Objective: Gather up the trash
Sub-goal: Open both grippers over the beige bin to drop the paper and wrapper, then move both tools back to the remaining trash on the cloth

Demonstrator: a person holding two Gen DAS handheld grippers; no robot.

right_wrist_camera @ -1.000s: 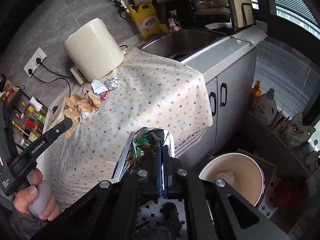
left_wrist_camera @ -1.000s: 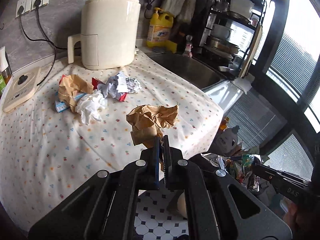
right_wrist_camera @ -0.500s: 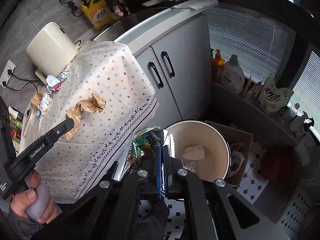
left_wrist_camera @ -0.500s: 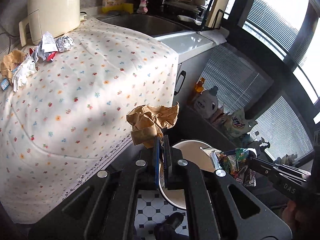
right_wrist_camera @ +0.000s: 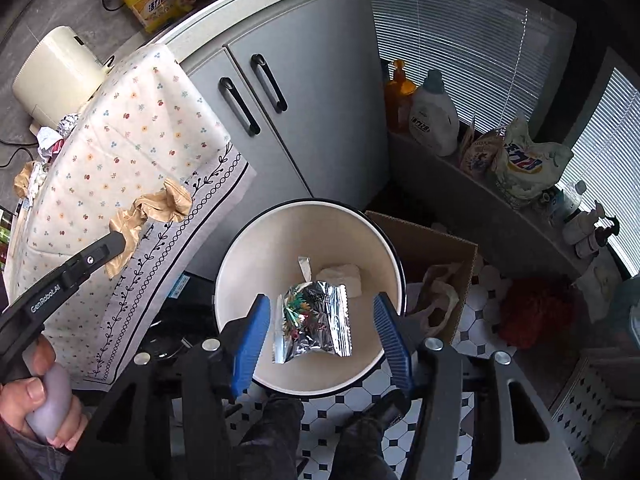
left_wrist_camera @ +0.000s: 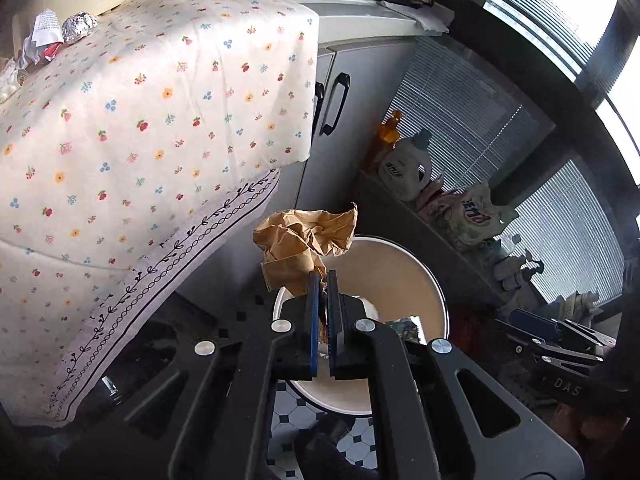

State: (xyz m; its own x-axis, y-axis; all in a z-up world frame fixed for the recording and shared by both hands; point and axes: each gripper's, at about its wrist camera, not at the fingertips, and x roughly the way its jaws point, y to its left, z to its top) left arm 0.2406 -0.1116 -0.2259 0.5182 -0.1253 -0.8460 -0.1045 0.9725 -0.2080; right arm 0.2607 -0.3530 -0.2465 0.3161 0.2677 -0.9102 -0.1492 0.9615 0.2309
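Down on the checkered floor (right_wrist_camera: 476,344), the shiny foil wrapper (right_wrist_camera: 312,322) lies long-way up-and-down inside the bin (right_wrist_camera: 248,248) between the wide-apart right gripper (right_wrist_camera: 322,338), while the left gripper (left_wrist_camera: 323,280) pinches crumpled brown paper (left_wrist_camera: 304,242).

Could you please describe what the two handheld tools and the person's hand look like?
Both tools, left tool and right tool, are black angular frames with silver screws and ribbed blue finger pads. White lettering marks the arms. The bare hand grips a pale grey handle.
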